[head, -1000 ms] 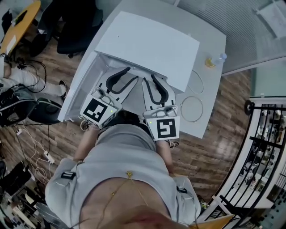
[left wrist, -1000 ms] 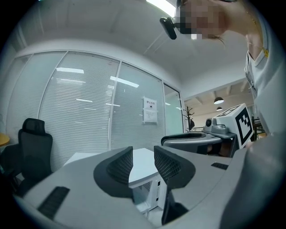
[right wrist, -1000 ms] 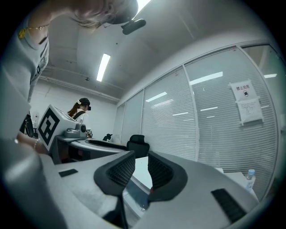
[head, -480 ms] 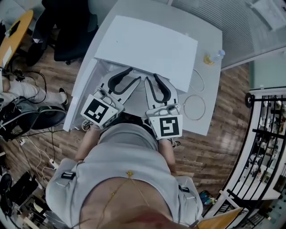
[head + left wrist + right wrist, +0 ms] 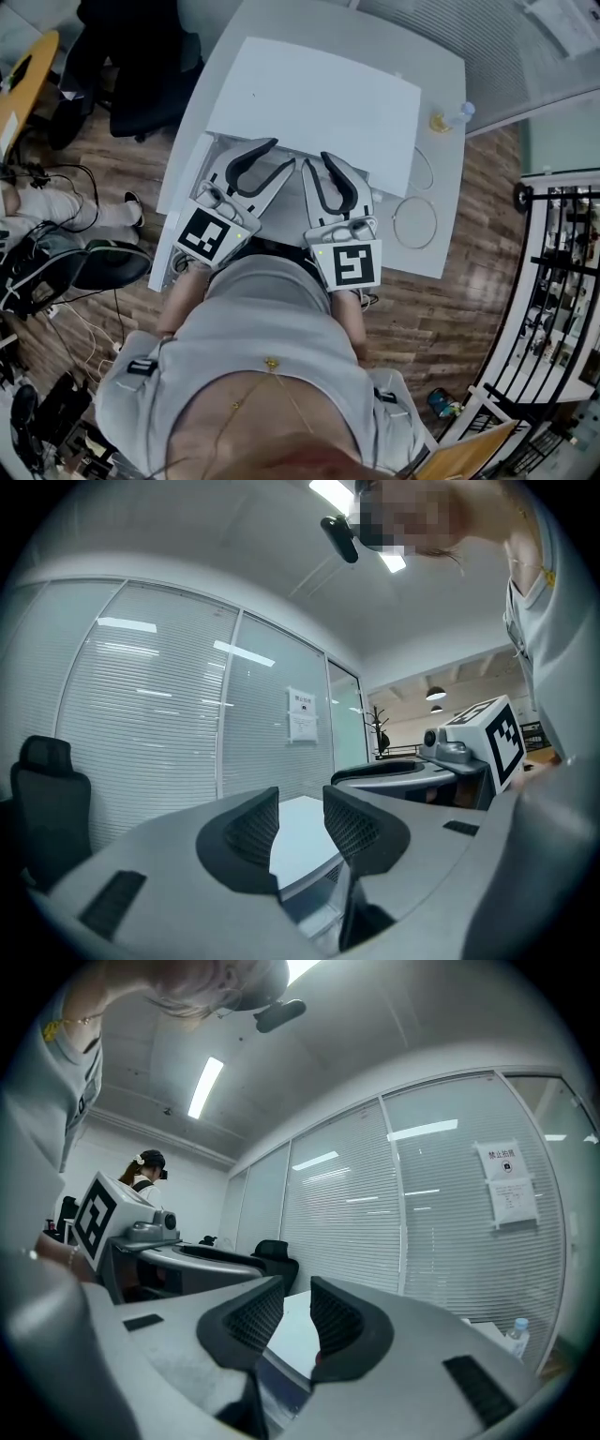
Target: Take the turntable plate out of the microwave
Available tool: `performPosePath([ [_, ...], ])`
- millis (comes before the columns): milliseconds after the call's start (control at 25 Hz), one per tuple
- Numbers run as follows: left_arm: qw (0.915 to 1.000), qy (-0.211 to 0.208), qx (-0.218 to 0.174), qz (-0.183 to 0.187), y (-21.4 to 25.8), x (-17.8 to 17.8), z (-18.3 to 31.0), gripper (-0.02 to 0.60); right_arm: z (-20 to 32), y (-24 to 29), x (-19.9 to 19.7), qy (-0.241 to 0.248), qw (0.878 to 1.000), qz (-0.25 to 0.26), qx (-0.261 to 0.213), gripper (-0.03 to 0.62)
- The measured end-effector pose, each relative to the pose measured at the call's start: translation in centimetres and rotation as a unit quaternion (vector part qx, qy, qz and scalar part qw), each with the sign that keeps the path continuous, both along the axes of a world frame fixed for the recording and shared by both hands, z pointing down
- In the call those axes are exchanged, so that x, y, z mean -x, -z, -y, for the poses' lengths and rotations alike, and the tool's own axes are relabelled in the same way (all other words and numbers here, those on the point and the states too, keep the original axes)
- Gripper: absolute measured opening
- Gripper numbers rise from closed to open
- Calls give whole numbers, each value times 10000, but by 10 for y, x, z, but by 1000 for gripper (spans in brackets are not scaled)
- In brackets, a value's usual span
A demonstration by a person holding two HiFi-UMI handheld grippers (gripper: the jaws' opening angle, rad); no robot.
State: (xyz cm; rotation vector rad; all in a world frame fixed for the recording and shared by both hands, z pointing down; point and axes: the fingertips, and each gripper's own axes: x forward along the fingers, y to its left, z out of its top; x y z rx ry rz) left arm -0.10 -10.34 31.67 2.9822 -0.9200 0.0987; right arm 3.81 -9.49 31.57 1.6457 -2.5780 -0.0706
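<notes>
A white microwave (image 5: pixel 309 103) stands on a white table (image 5: pixel 441 56), seen from above. Its front and inside are hidden under its top, and the turntable plate shows in no view. My left gripper (image 5: pixel 281 155) and right gripper (image 5: pixel 314 161) are held level, side by side, with their tips at the microwave's front edge. The left gripper (image 5: pixel 300 817) has a clear gap between its ribbed pads and holds nothing. The right gripper (image 5: pixel 297 1312) has a narrower gap, also with nothing in it. Between each pair of jaws a white surface of the microwave (image 5: pixel 300 846) shows.
A small water bottle (image 5: pixel 455 117) stands on the table right of the microwave, with loops of cable (image 5: pixel 415 222) nearer me. A black office chair (image 5: pixel 141 84) is left of the table. A glass wall with blinds (image 5: pixel 441 1213) runs behind. Wooden floor surrounds the table.
Both grippers have edged a little forward toward the microwave's front. Their jaw gaps look the same as before.
</notes>
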Motion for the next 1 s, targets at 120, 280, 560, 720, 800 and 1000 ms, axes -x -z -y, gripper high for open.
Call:
performPosePath([
  [120,9999,-131,12,2,-2,1,2,152,3,-2,2,-85,10000,-10,20,97],
  [280,9997,-223,60,9,-4,4,7,152,8,-6,6,-165,9998,-19,101,97],
  [560,9994,-340,110,31,-10,7,14,152,15,-13,9,-278,9993,-50,250,99],
  [720,9993,-315,213,26,-14,10,19,152,18,-17,10,-350,9989,-54,300,119],
  [800,9992,-287,292,11,-17,10,20,152,19,-21,8,-375,9987,-47,339,121],
  [1000,9988,-304,387,25,-23,10,20,152,18,-27,6,-408,9982,-59,435,123],
])
